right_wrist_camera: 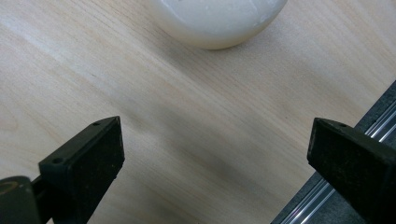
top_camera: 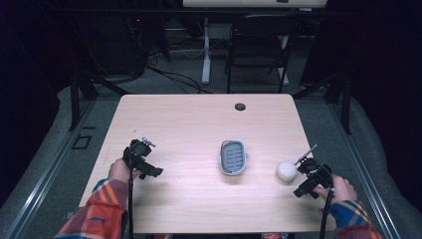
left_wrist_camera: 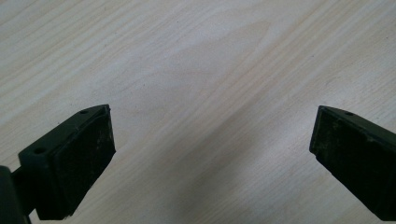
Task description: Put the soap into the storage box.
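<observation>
A light wooden table (top_camera: 199,119) takes up the middle of the high view, with a small round cable hole (top_camera: 240,106) near its far edge. Beyond it stands a dark folding chair (top_camera: 259,47) on a grey floor.

At the table's centre lies a small grey oblong tray (top_camera: 233,157) with a slotted dark inside, well apart from both grippers. To its right, near the table's right edge, rests a white ball (top_camera: 286,171).

The person's forearms come in from the bottom in plaid sleeves (top_camera: 99,211). The left gripper (left_wrist_camera: 212,140) hovers over bare wood at the table's left side; its jaws stand wide apart and hold nothing. The right gripper (right_wrist_camera: 215,149) sits just beside the ball, on its right in the high view. In the right gripper view its jaws are also spread wide and empty, the white ball (right_wrist_camera: 219,18) lying ahead of them on the wood, clear of both pads, and the table's edge with a metal rail (right_wrist_camera: 322,196) showing under the right-hand jaw.
</observation>
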`<state>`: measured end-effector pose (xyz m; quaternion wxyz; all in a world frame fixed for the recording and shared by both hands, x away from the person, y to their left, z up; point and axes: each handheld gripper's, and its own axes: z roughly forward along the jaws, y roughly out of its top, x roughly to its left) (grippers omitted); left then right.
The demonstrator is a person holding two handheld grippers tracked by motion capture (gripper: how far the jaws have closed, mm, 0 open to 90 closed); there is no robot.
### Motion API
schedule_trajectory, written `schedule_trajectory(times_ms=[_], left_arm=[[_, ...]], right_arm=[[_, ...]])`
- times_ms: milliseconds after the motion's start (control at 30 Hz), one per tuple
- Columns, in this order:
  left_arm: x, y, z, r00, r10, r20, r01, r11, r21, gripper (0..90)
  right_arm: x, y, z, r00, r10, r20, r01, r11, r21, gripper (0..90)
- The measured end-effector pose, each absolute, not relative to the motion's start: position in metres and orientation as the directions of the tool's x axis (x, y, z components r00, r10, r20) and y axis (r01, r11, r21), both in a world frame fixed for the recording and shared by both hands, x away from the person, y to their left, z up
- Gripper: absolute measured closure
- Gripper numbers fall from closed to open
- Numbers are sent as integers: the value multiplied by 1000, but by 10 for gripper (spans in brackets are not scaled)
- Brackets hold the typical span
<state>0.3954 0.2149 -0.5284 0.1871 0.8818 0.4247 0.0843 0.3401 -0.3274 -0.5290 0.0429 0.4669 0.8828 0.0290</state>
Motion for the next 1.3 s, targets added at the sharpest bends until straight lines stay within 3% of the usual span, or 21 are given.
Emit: schedule_trajectory(times_ms=[267,300,400,533,667,1200,1233,1300], left_arm=[[395,216,-529,625,780,-9,717,-570,401,0],[395,216,-529,625,780,-9,718,-570,400,0],[394,216,-529,623,782,-9,718,-567,403,0],[394,215,-528,622,783,-8,719,-568,401,0],[394,215,-528,623,782,-8,719,-568,400,0],[395,213,-529,628,778,-12,718,-573,396,0],[395,213,-529,628,778,-11,717,-573,396,0],[395,213,-530,627,779,-12,719,-572,396,0]], right_arm=[[341,-326,-530,-561,827,-44,821,563,93,34],[340,-325,-532,-545,838,-36,829,544,127,34],[343,-326,-528,-579,813,-54,811,582,66,34],[340,-325,-531,-548,835,-52,827,550,115,34],[343,-325,-527,-576,815,-64,812,580,72,33],[350,-322,-524,-586,807,-66,804,590,75,0],[349,-321,-527,-561,827,-50,818,562,124,0],[351,-320,-525,-563,824,-58,816,566,117,0]])
